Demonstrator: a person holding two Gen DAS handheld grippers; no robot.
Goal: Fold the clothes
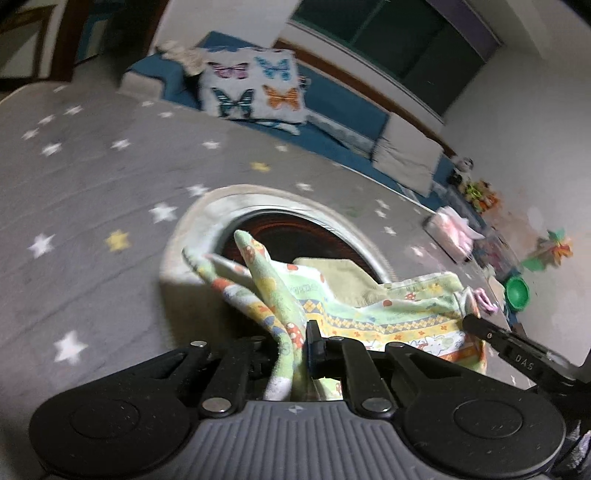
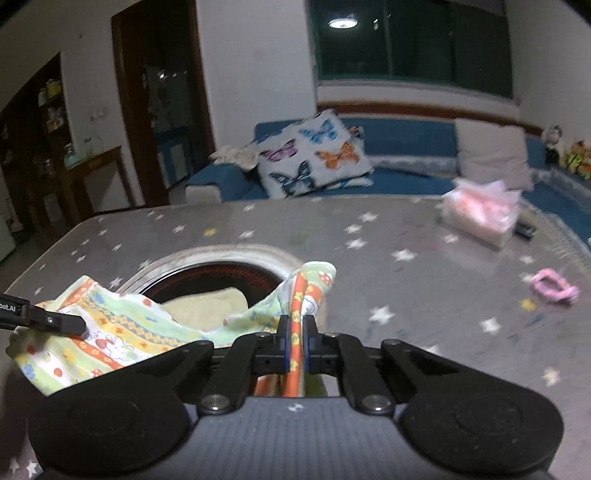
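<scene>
Both claws grasp the printed cloth (image 2: 122, 325), left gripper (image 1: 291, 343) and right gripper (image 2: 295, 328) each pinching an edge, round opening (image 2: 218, 275) at twelve o'clock.

A blue sofa (image 2: 399, 173) stood at twelve o'clock under a dark window (image 2: 410, 40), carrying a butterfly cushion (image 2: 314, 155). White walls (image 2: 255, 74) surrounded it; a brown wooden door (image 2: 162, 99) stood at ten o'clock. A ceiling lamp (image 2: 342, 23) was reflected in the glass.
</scene>
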